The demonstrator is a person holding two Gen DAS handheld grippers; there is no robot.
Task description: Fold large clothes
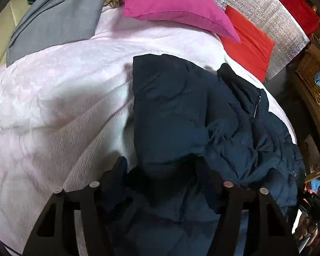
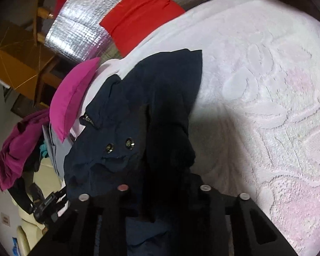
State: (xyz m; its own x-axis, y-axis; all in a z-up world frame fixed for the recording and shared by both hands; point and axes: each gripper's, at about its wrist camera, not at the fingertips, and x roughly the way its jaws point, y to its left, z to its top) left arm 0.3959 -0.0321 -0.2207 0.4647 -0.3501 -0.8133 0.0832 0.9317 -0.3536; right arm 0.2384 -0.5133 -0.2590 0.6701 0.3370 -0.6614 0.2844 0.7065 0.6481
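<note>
On the pink bedspread (image 1: 53, 106), the navy jacket (image 1: 170, 106) stretches lengthwise toward the pillows, both claws gripping its near hem.

Soft indoor light, strong fisheye bending with dark corners (slight motion blur), murky shadowed lower centre.

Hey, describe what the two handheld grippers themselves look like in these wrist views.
Both are matte black. The left gripper and the right gripper each show two angular fingers with triangular cut-outs, joined by flat black bars. Four round silvery pin heads sit on top of each, one looking pinkish. No cables, markings or sleeves are visible.
</note>
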